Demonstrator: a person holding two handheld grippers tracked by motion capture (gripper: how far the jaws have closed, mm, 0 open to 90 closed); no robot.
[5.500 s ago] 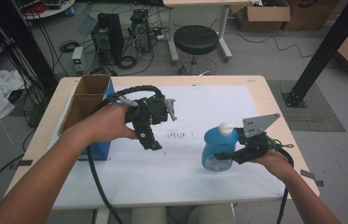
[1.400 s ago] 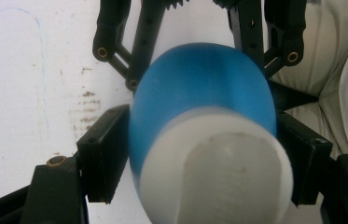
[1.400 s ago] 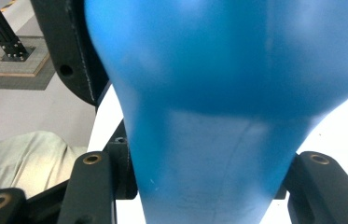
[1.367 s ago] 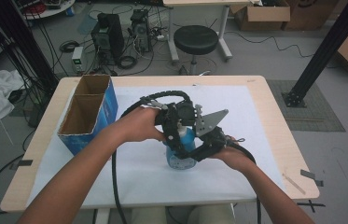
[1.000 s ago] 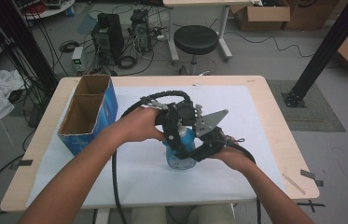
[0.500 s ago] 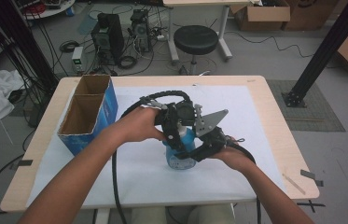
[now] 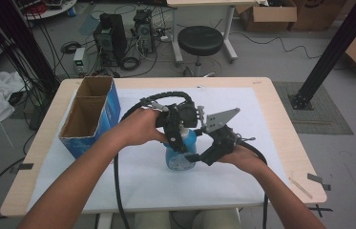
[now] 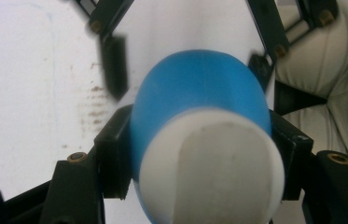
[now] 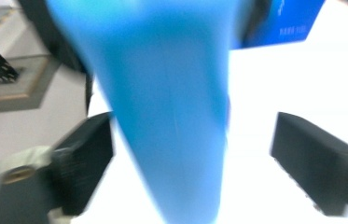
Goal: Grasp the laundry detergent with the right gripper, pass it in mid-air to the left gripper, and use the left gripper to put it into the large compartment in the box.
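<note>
A handover at mid-table: the left gripper (image 8: 199, 154) clamps the blue bottle (image 7: 181, 151) near its cap as the right gripper (image 9: 195, 163), jaws just sprung wide, apparently lets go, leaving the nearby box (image 7: 91, 114) next.

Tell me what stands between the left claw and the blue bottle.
Nothing visible. The left claw is clamped directly on the blue bottle near its top, jaws against both sides; the right claw has just been opening, its jaws apart from the bottle.

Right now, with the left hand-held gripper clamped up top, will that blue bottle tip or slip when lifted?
The blue bottle is probably stiff plastic; the left hand-held gripper pinches its rounded top, so it could swing. Its smooth surface may slip. The right hand-held gripper stands open around it.
</note>
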